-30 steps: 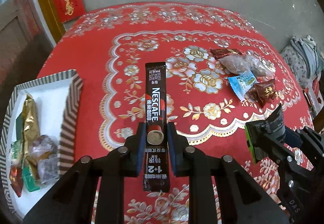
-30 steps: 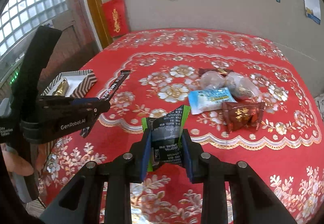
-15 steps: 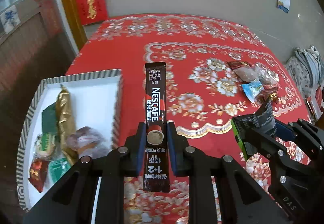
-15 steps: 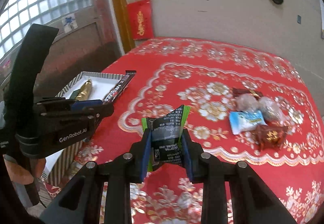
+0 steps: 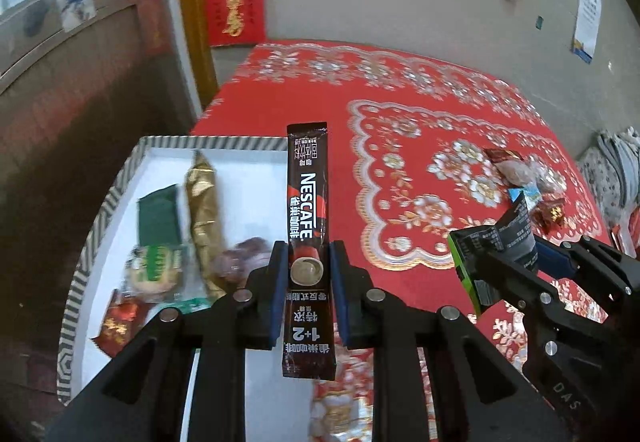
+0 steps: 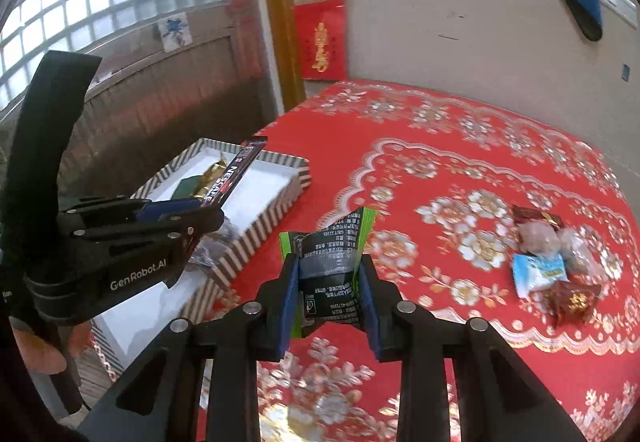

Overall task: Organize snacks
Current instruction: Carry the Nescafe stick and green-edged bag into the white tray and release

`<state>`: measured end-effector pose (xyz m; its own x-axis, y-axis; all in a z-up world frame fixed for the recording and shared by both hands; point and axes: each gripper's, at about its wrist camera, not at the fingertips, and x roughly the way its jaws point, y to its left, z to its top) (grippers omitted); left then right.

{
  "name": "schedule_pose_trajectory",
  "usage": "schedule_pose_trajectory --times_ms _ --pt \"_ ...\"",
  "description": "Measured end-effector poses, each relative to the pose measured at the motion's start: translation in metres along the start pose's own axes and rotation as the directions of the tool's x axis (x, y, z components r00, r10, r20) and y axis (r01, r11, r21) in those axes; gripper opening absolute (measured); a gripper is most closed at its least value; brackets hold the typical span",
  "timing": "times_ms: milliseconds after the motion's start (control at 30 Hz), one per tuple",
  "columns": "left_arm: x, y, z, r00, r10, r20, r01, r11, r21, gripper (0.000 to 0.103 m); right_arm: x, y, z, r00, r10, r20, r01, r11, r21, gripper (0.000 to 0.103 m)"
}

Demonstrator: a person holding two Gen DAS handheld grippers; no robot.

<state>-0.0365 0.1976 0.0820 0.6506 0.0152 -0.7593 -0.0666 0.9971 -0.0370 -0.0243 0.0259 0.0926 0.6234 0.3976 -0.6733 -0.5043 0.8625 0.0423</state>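
Striped tray (image 5: 100, 218) at the table's left edge, snacks inside. Left gripper (image 5: 306, 274) clamped on an upright Nescafe stick (image 5: 307, 202), above the tray's right rim. Right gripper (image 6: 329, 282) pinches a crumpled black-green packet (image 6: 330, 258) over the red tablecloth (image 6: 460, 146). Loose sweets (image 6: 548, 266) far right.

The right gripper (image 6: 328, 286) pinches a crumpled dark packet with green edge (image 6: 330, 262) above the red tablecloth (image 6: 440, 146). At left, the left gripper (image 6: 200, 212) holds a Nescafe stick (image 6: 236, 172) over the striped tray (image 6: 256, 238) (some snacks lie inside). More sweets (image 6: 548, 266) lie at right.
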Motion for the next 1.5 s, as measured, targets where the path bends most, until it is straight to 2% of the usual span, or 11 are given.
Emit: schedule_pose_trajectory --times_ms 300,633,933,1000,1300,1433,1467,1500 --pt "-0.003 0.057 -0.007 0.998 0.055 -0.006 -0.055 0.995 -0.082 0.018 0.024 0.039 0.018 0.998 0.058 -0.020 -0.058 0.997 -0.051 0.029" --pt "0.011 0.101 -0.021 0.995 0.085 -0.046 -0.091 0.985 -0.147 0.018 0.059 0.079 0.031 0.994 0.096 -0.061 -0.102 0.989 -0.106 0.029" --pt "0.026 0.111 -0.025 0.992 0.106 -0.067 -0.116 0.980 -0.163 0.018 0.090 0.106 0.039 0.985 0.146 -0.092 -0.157 0.981 -0.117 0.029" --pt "0.028 0.112 -0.025 0.990 0.130 -0.063 -0.138 0.978 -0.156 0.018 0.096 0.108 0.039 0.982 0.158 -0.105 -0.169 0.979 -0.111 0.029" --pt "0.043 0.114 -0.028 0.985 0.140 -0.102 -0.156 0.972 -0.177 0.020 0.121 0.097 0.048 0.977 0.173 -0.124 -0.180 0.982 -0.051 0.030" --pt "0.046 0.114 -0.029 0.982 0.146 -0.118 -0.166 0.969 -0.183 0.021 0.132 0.091 0.047 0.966 0.215 -0.140 -0.217 0.976 0.001 0.037" --pt "0.046 0.113 -0.029 0.981 0.152 -0.119 -0.172 0.968 -0.182 0.024 0.134 0.088 0.046 0.961 0.229 -0.153 -0.228 0.973 0.024 0.038" --pt "0.046 0.114 -0.029 0.980 0.157 -0.119 -0.177 0.967 -0.181 0.032 0.136 0.085 0.044 0.957 0.241 -0.160 -0.238 0.970 0.042 0.040"
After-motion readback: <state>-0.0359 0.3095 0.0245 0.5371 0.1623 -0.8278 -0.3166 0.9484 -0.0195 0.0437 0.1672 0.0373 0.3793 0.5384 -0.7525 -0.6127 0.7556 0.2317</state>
